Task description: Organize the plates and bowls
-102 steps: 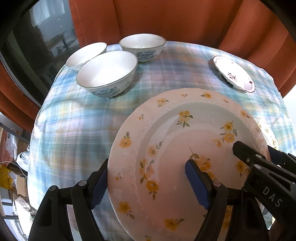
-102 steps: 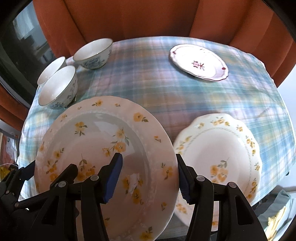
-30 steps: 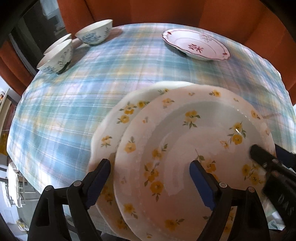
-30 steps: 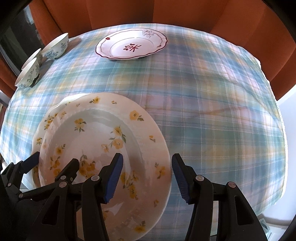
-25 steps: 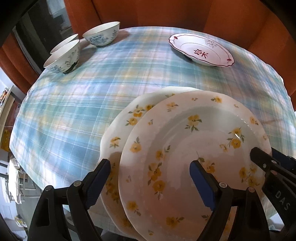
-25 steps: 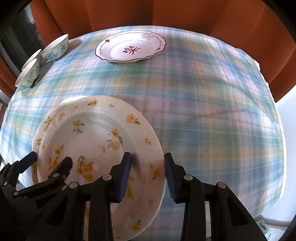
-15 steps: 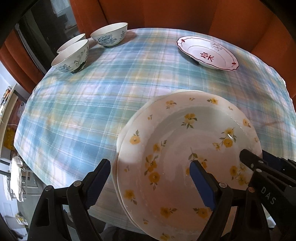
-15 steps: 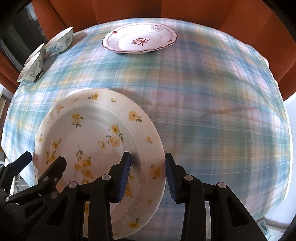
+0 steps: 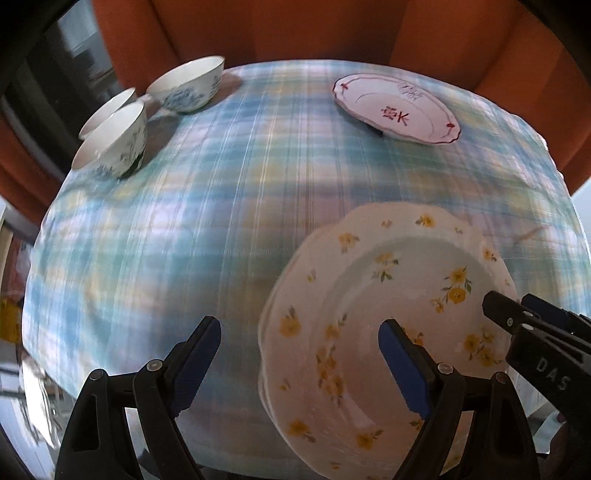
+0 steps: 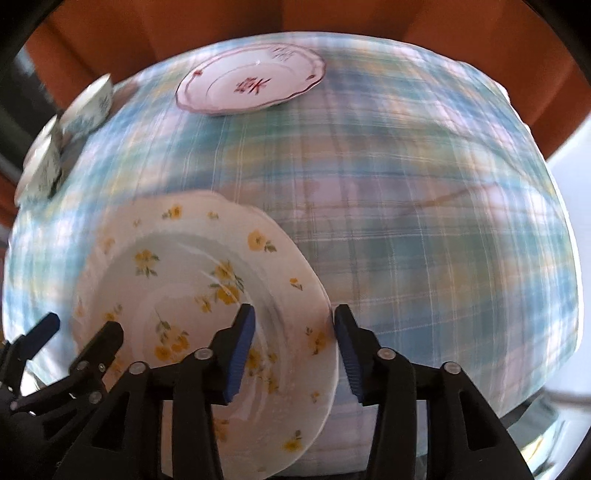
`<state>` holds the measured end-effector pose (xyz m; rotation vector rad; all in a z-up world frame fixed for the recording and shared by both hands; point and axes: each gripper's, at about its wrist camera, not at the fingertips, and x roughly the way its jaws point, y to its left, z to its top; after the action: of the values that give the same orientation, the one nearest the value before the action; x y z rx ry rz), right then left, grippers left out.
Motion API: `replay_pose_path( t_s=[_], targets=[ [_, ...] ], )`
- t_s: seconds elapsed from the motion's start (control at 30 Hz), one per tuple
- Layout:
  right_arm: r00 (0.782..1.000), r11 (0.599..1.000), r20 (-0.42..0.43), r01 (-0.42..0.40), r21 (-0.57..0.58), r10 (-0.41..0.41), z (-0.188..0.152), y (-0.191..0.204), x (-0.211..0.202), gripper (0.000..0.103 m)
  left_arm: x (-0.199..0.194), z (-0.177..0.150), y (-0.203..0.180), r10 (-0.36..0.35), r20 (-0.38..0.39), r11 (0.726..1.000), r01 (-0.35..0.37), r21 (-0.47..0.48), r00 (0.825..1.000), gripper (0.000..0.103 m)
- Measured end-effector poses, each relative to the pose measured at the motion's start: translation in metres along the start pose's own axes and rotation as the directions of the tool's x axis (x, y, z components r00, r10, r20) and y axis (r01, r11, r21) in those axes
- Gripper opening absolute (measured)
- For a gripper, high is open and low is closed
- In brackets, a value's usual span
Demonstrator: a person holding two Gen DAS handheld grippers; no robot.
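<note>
A yellow-flowered plate (image 9: 388, 314) lies stacked on a second flowered plate, whose scalloped rim (image 9: 264, 369) shows under its left edge, near the table's front edge. It also shows in the right wrist view (image 10: 192, 291). My left gripper (image 9: 299, 363) is open, its left finger off the plate and its right finger over the plate. My right gripper (image 10: 293, 350) is open with its jaws astride the plate's right rim. A red-trimmed white plate (image 9: 397, 109) sits at the back. Three blue-patterned bowls (image 9: 184, 86) stand at the back left.
The round table has a blue plaid cloth (image 9: 221, 206). Orange curtains (image 9: 295, 29) hang behind it. The plate stack overhangs the front edge of the table slightly. The view is motion-blurred.
The flowered plate came down onto the second flowered plate and now covers it. My left gripper has slid left off the plate's rim. My right gripper's jaws have widened around the right rim.
</note>
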<state>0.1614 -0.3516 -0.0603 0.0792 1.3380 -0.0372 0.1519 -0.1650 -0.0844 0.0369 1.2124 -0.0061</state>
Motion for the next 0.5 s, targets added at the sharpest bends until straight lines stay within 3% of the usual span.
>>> replay_pose_path(
  t_s=[0.17, 0.5],
  targets=[
    [0.999, 0.998, 0.053, -0.006, 0.059, 0.003, 0.004, 0.014, -0.021, 0.067, -0.011, 0.016, 0.011, -0.041, 0.032, 0.997, 0.039, 0.067, 0.999, 0.089],
    [0.987, 0.994, 0.158, -0.009, 0.113, -0.009, 0.026, 0.049, -0.044, 0.07, -0.023, 0.053, 0.031, -0.114, 0.091, 0.982, 0.099, 0.159, 0.989, 0.089]
  ],
)
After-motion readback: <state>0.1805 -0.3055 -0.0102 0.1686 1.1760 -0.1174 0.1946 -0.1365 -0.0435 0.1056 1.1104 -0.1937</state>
